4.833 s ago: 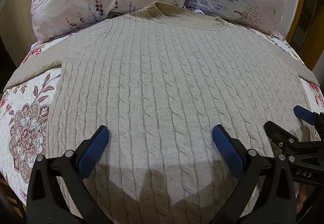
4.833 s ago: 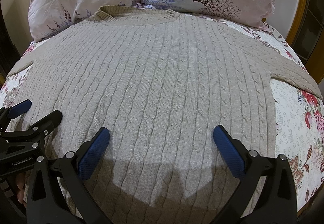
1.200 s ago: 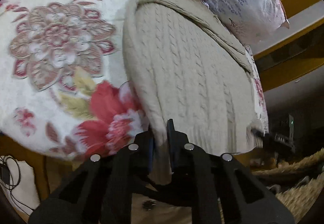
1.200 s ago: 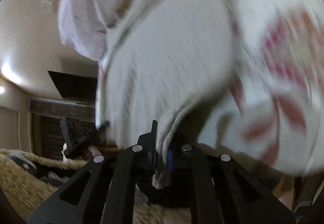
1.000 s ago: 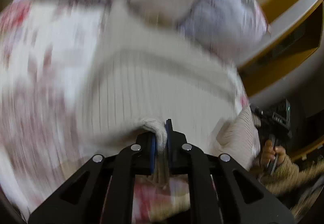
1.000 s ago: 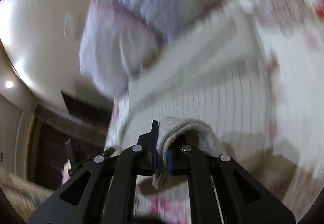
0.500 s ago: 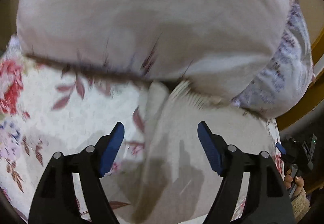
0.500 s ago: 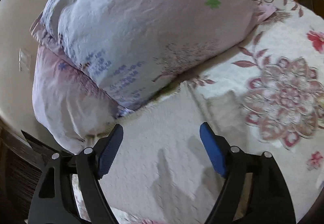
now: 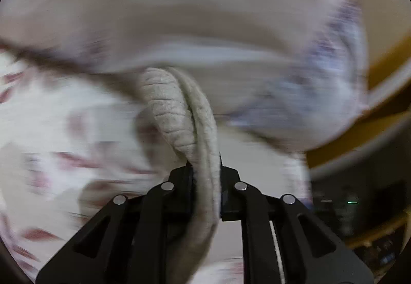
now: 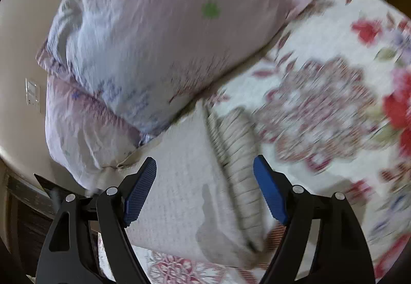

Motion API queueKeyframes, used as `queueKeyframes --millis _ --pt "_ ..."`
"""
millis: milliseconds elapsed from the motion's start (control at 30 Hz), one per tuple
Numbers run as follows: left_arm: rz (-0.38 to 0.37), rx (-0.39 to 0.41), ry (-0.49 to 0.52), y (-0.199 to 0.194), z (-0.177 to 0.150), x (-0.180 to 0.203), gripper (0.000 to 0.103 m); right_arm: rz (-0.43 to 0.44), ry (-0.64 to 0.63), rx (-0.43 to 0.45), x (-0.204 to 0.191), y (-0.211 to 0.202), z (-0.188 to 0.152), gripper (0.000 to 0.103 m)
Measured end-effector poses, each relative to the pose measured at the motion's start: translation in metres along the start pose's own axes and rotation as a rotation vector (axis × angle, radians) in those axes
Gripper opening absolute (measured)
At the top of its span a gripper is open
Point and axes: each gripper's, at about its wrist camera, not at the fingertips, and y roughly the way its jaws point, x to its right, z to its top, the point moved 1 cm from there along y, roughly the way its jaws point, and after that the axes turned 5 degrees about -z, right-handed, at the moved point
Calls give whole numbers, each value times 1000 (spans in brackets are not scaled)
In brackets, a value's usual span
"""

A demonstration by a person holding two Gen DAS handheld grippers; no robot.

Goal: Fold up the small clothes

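The left hand-held gripper (image 9: 205, 181) pinches a thick fold of the beige sweater (image 9: 179, 114). Only the right view shows the right hand-held gripper (image 10: 205, 186) spread wide over the sweater, on the floral bed (image 10: 334, 109) beside the pillows (image 10: 154, 34).

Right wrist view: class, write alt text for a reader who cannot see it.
The open right gripper hovers over a folded beige sweater on a floral bedspread. Two pale pillows lie behind it; the picture is slightly blurred.

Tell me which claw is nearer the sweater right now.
Left. The left claw is shut on a thick fold of the sweater, touching it. The right claw is open, its fingers either side of the sweater's folded edge, apparently not gripping it.
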Motion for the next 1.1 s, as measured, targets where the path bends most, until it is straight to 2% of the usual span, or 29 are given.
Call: queueKeyframes --millis 67,133,200,233,300,367,400,433,467,500,567,600,700,767,800,867,900,933,967,1033,1100 --pt "-106 -16 35 22 -3 46 13 -11 -8 31 6 -13 10 80" --pt "-230 -67 40 63 -11 95 13 -22 -6 52 13 -22 18 80" --pt "-311 -147 23 116 -25 134 17 -33 2 64 20 -27 28 80" --pt "-348 -201 14 141 -34 148 29 -44 1 56 24 -25 33 80" --pt "-429 -287 -51 174 -50 162 38 -49 10 23 30 -20 39 83" --pt "-462 -264 -74 168 -54 159 57 -15 53 -37 40 -12 43 92" --pt "-414 -199 -27 153 -51 152 75 5 76 -68 44 -8 45 94" --pt "-316 -137 37 139 -47 145 83 22 94 -96 47 -5 46 96" --pt "-251 -117 71 133 -45 139 84 47 108 -137 49 3 47 96" --pt "-113 -103 132 123 -43 125 84 55 112 -162 48 8 46 96" --pt "70 -146 157 118 -47 95 84 62 110 -230 45 25 45 96" --pt "92 -178 145 122 -50 85 84 67 100 -254 41 33 43 96" --pt "136 -274 113 135 -71 62 84 72 64 -324 27 59 36 96" --pt "127 -297 117 147 -83 61 86 43 21 -359 17 74 29 96" --pt "119 -293 120 155 -89 64 86 40 2 -343 14 75 29 93" --pt "113 -287 114 171 -91 67 87 0 -40 -341 7 80 24 53" --pt "106 -267 111 177 -92 69 85 9 -43 -334 7 79 22 44" --pt "89 -262 121 182 -93 72 68 35 -20 -337 8 79 21 39" --pt "87 -270 121 186 -95 73 66 49 3 -319 9 74 19 36" --pt "59 -254 135 184 -95 79 40 63 4 -287 4 65 16 34" --pt "-18 -256 131 159 -86 75 36 114 -5 -268 -11 55 11 31"
